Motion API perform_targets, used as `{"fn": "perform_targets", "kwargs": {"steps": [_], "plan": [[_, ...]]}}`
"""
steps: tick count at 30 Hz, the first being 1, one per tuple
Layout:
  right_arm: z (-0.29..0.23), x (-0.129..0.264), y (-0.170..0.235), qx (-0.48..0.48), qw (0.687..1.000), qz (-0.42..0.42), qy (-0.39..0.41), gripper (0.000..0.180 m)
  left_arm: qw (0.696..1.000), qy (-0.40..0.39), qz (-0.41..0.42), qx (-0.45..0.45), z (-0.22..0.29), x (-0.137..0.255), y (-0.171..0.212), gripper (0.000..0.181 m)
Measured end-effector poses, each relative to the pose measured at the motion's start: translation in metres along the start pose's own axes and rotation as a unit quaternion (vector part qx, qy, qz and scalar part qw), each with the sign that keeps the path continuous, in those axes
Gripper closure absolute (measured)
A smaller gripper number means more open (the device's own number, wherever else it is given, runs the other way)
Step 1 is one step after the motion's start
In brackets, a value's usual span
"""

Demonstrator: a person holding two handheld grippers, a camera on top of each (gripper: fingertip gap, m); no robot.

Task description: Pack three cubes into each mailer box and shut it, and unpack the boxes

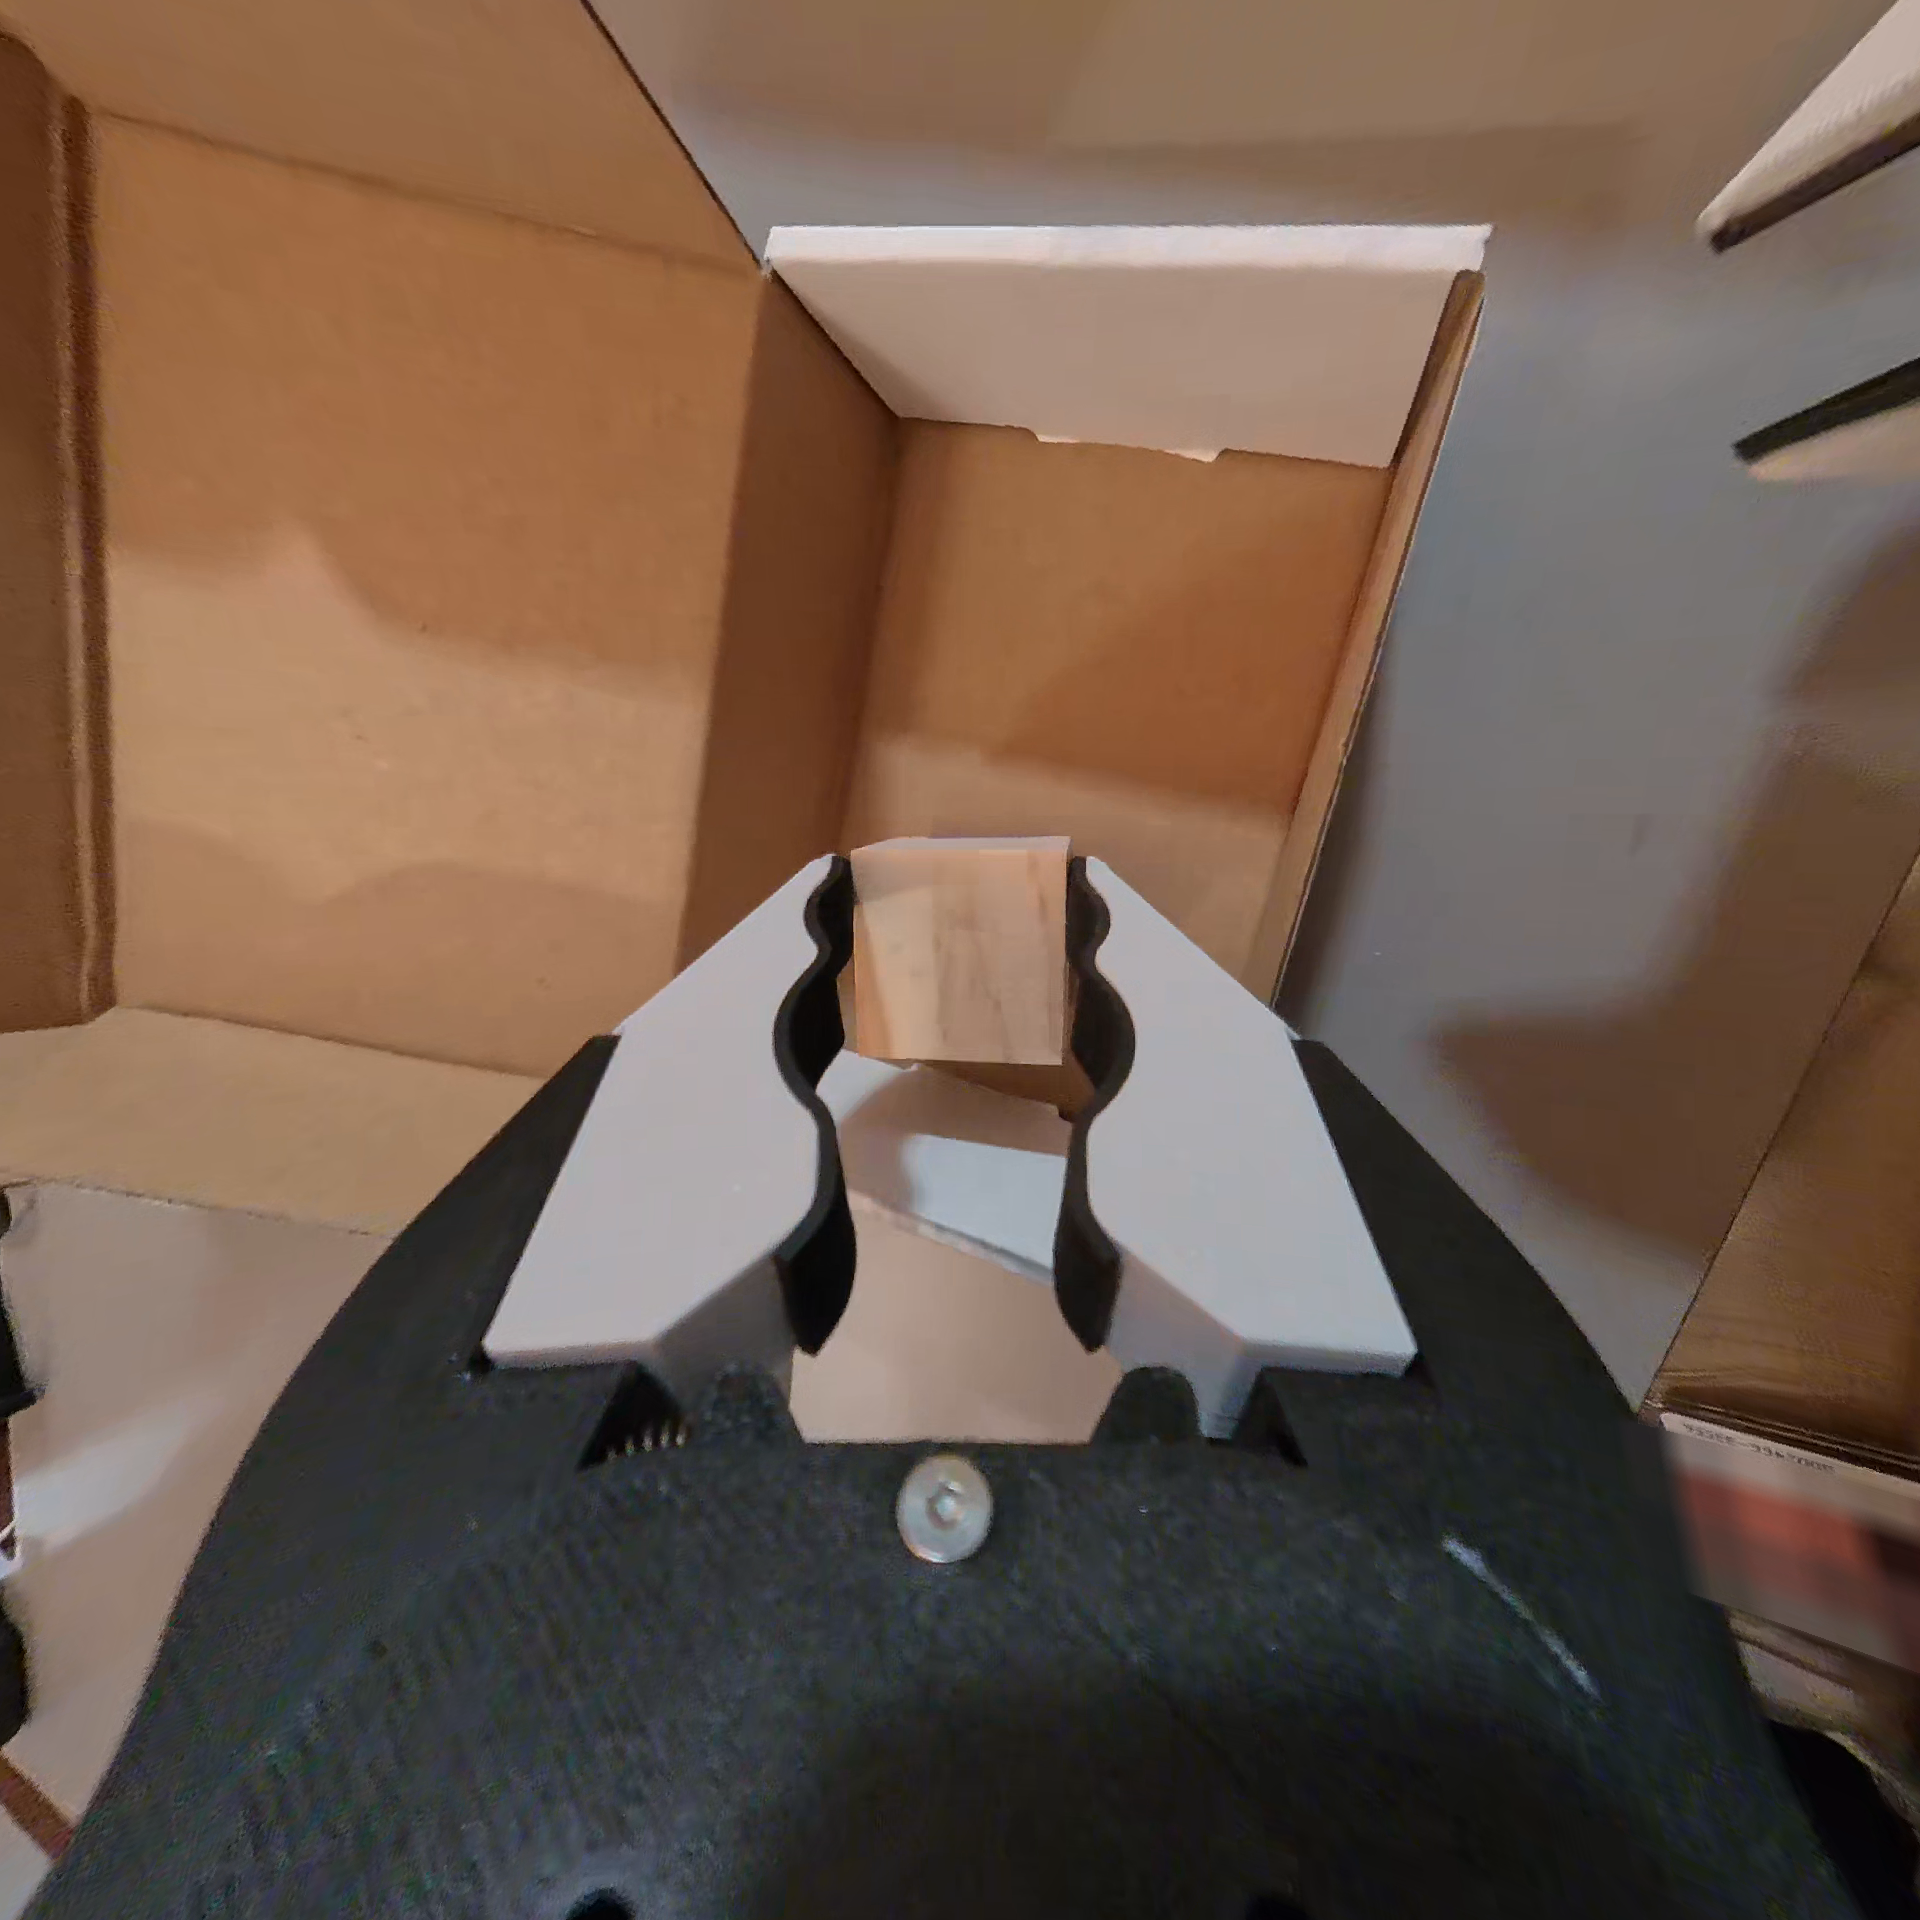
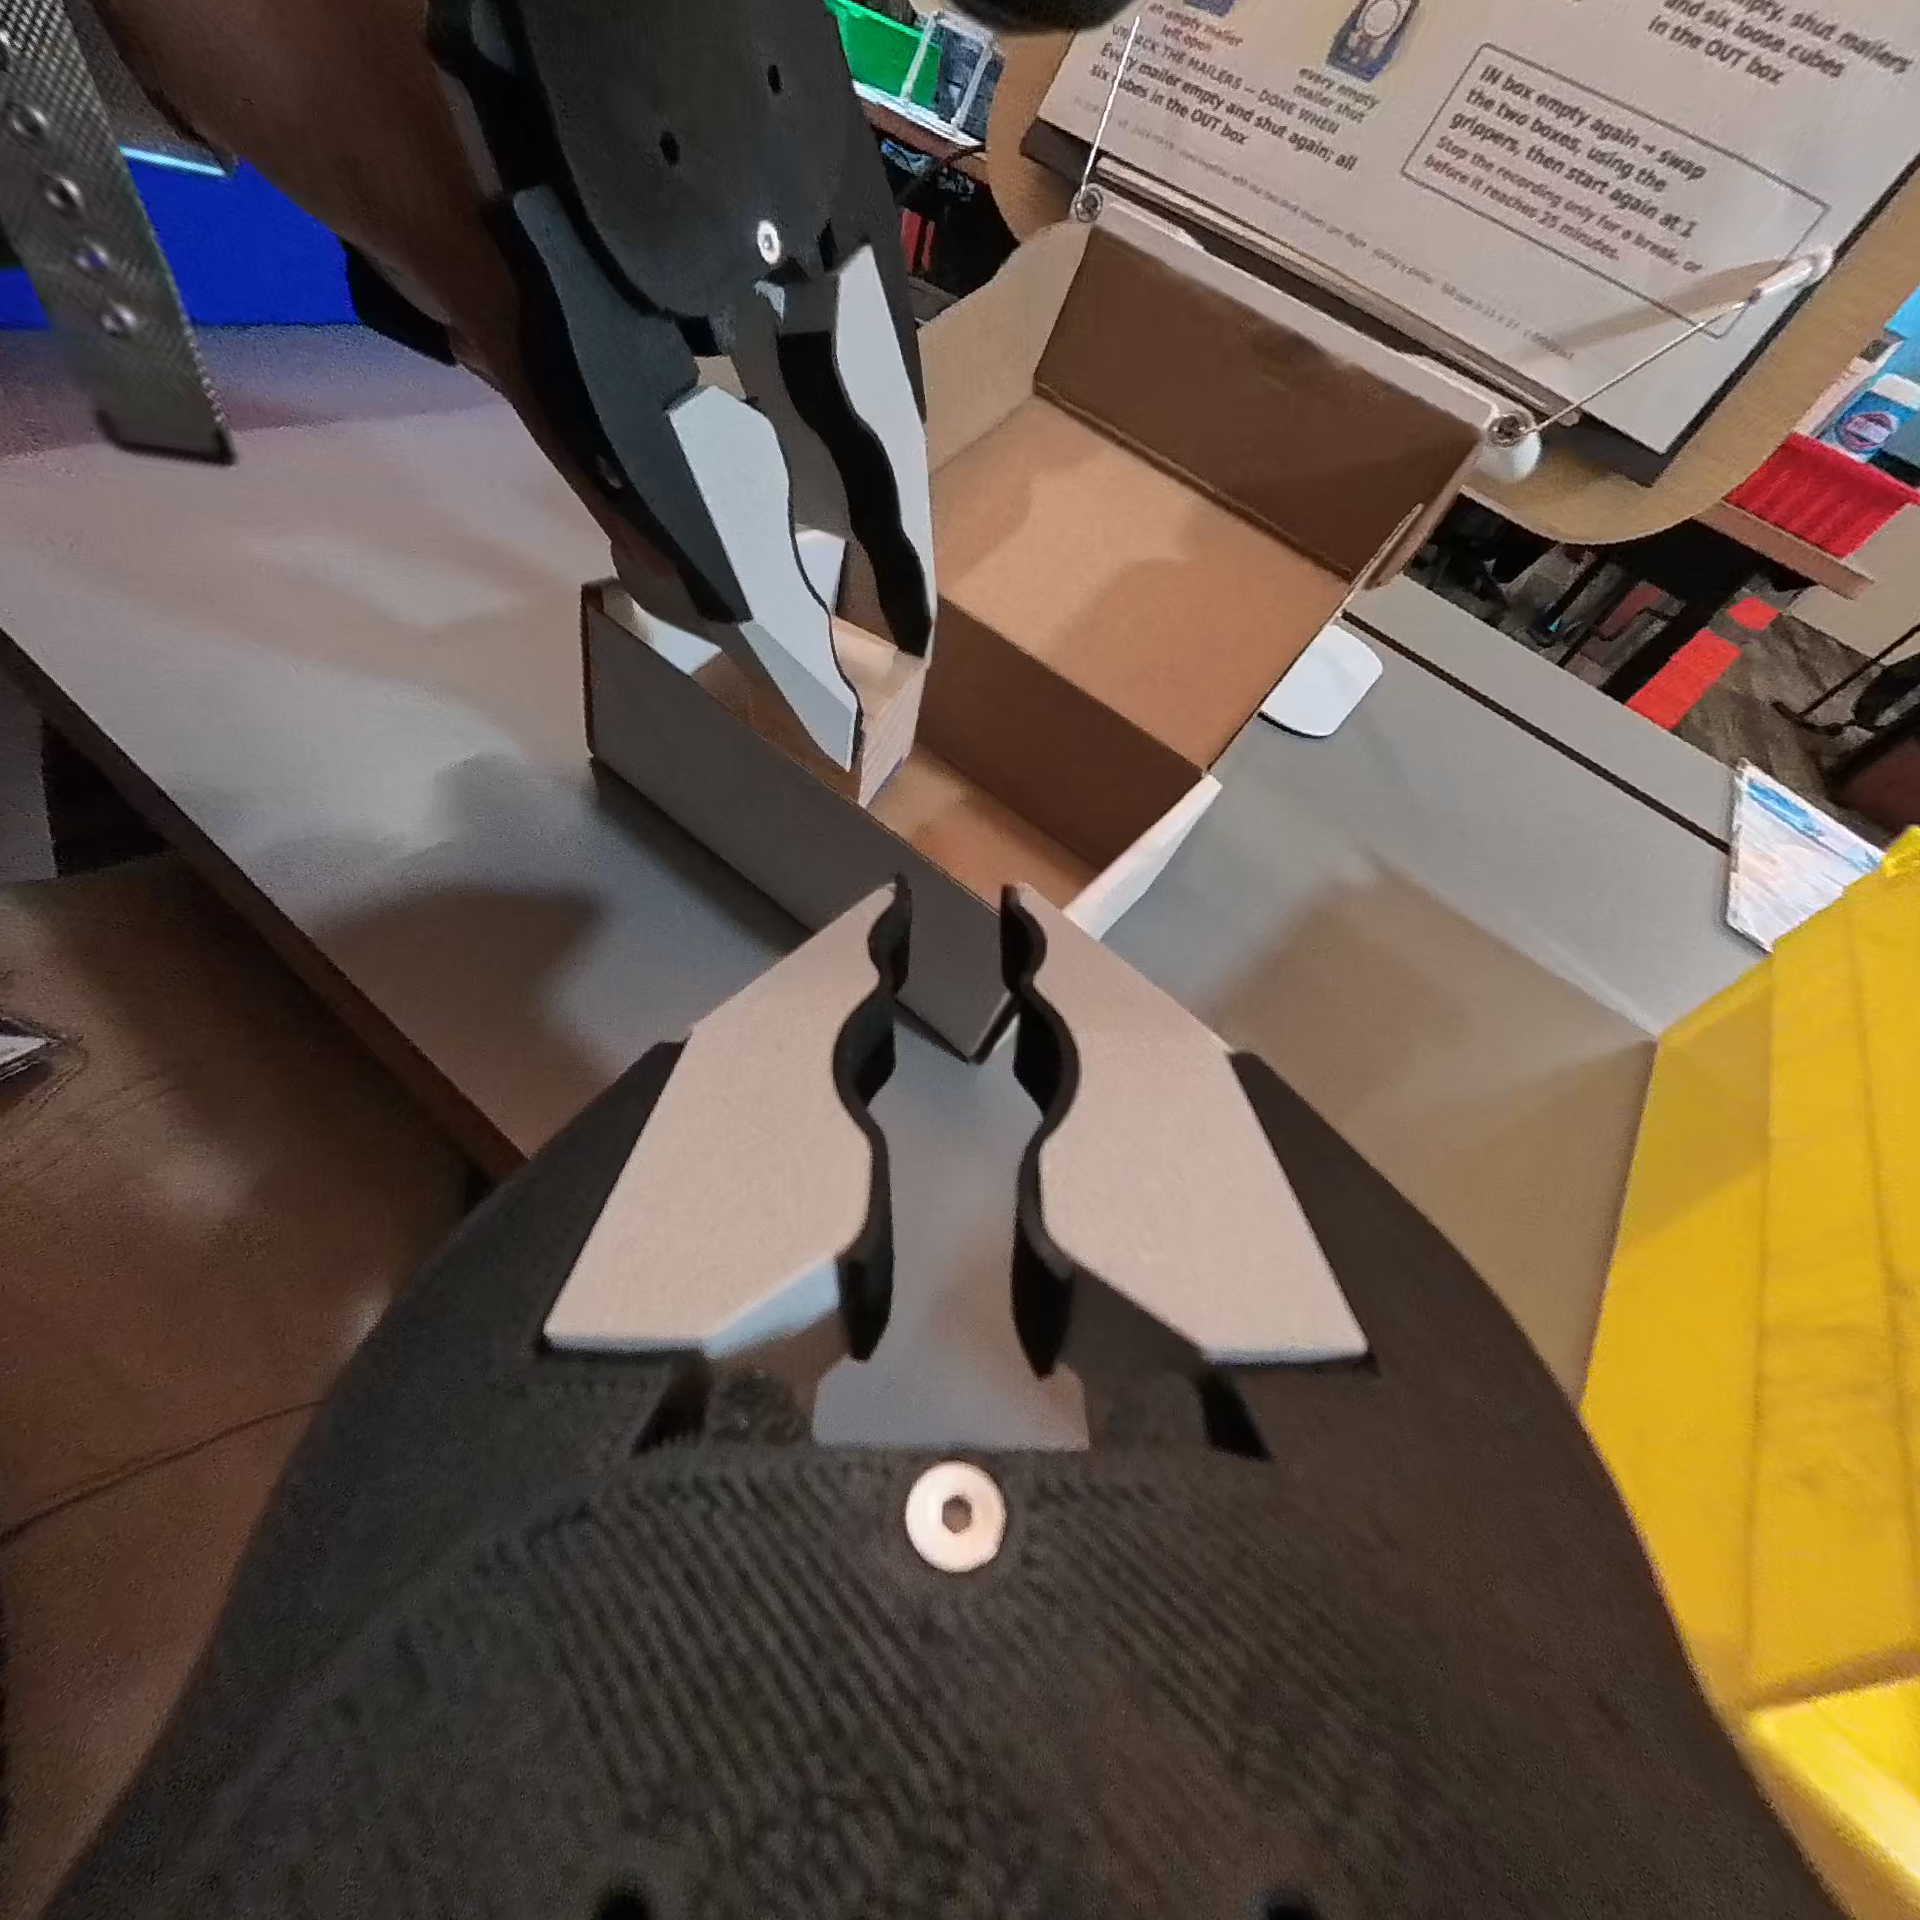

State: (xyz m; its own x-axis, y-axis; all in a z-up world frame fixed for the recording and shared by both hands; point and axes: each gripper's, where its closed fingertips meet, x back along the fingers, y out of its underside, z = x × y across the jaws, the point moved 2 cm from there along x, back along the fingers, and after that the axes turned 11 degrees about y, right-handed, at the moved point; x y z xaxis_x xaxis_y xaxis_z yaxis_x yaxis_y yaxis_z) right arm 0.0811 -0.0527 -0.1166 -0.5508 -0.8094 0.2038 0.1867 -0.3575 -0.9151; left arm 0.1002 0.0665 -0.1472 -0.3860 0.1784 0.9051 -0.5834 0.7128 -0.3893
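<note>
An open mailer box (image 1: 1091, 582), white outside and brown inside, lies on the grey table with its lid (image 1: 416, 623) folded back to the left. My left gripper (image 1: 961, 883) is shut on a light wooden cube (image 1: 956, 956) and holds it over the box's near end. A darker wooden piece (image 1: 1023, 1086) shows just beneath the cube; I cannot tell what it is. In the right wrist view the left gripper (image 2: 883, 686) reaches down into the box (image 2: 727, 769) with the cube (image 2: 888, 727) between its fingers. My right gripper (image 2: 954, 914) is open and empty, just short of the box's near corner.
A yellow bin (image 2: 1766, 1351) stands close on the right. An instruction board (image 2: 1455, 156) leans behind the box. A brown cardboard box (image 1: 1818, 1195) sits at the right of the left wrist view. The table edge (image 2: 416, 1039) runs along the left, with a lower brown surface (image 2: 156, 1143) beyond. Some 12 cm of space lies between my two pairs of fingers.
</note>
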Motion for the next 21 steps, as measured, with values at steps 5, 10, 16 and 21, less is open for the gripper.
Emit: {"fn": "perform_targets", "kwargs": {"steps": [5,10,16,21], "plan": [[0.003,0.006,0.003,0.002,1.000,-0.005,0.013,0.164,0.999,0.013,0.004,-0.036,0.002,0.000,0.000,0.140],[0.006,0.008,0.004,0.000,1.000,-0.005,0.018,0.164,0.999,0.007,0.001,-0.041,0.002,0.004,0.004,0.139],[0.004,0.004,0.005,0.003,1.000,-0.006,0.013,0.164,1.000,0.010,0.025,-0.016,0.000,0.018,0.005,0.141],[0.002,0.003,-0.003,-0.006,1.000,0.011,0.004,0.164,0.996,-0.015,0.090,0.026,-0.012,0.051,0.003,0.143]]}}
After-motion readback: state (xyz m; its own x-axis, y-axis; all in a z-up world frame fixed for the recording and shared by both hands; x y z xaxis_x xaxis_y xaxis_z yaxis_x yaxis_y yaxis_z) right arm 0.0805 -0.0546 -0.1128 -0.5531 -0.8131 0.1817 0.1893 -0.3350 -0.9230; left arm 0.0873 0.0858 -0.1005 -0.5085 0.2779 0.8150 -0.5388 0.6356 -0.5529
